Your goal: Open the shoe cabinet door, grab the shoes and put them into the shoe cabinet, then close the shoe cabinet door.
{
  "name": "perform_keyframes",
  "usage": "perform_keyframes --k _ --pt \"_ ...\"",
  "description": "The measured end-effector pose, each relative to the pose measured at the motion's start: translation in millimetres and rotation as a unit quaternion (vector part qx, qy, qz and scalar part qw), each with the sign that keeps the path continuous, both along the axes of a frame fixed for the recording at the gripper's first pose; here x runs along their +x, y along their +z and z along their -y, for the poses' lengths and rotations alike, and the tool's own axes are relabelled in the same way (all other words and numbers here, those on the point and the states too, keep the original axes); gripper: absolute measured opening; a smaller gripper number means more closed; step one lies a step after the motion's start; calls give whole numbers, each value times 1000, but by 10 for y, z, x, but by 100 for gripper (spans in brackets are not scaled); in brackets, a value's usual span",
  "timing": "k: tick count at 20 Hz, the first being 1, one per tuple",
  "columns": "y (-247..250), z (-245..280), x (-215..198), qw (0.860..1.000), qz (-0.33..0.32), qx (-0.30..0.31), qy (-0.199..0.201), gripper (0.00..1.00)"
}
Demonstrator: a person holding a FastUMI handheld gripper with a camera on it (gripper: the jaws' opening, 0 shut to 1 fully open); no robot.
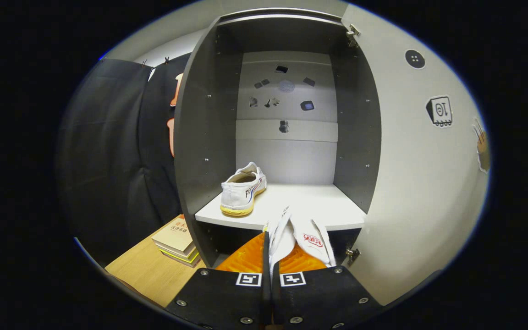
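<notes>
The shoe cabinet (204,151) stands straight ahead with its door (424,183) swung wide to the right. On its white shelf (319,206) a white canvas shoe (243,189) with a yellowish sole rests at the left, heel toward me. My gripper (272,250) is shut on a second white shoe (307,238), pinching its upper edge between both fingers. That shoe hangs just before the shelf's front edge, its tongue with a red mark showing to the right of the fingers.
A stack of books (177,240) lies on a wooden tabletop (147,272) left of the cabinet's base. Dark cloth hangs behind it. Small stickers dot the cabinet's back panel (287,98) and the door's inner face.
</notes>
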State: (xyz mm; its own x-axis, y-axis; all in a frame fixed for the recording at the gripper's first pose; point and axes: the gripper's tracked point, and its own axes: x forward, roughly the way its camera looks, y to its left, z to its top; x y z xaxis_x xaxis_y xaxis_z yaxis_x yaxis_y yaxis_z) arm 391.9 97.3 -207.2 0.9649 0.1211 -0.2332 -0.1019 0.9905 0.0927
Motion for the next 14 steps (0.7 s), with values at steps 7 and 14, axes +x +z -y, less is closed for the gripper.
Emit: perform_keyframes --k 7,14 --pt "4 38 665 1000 -13 -22 -7 0" --pt "-26 47 1291 999 -28 -40 -10 1"
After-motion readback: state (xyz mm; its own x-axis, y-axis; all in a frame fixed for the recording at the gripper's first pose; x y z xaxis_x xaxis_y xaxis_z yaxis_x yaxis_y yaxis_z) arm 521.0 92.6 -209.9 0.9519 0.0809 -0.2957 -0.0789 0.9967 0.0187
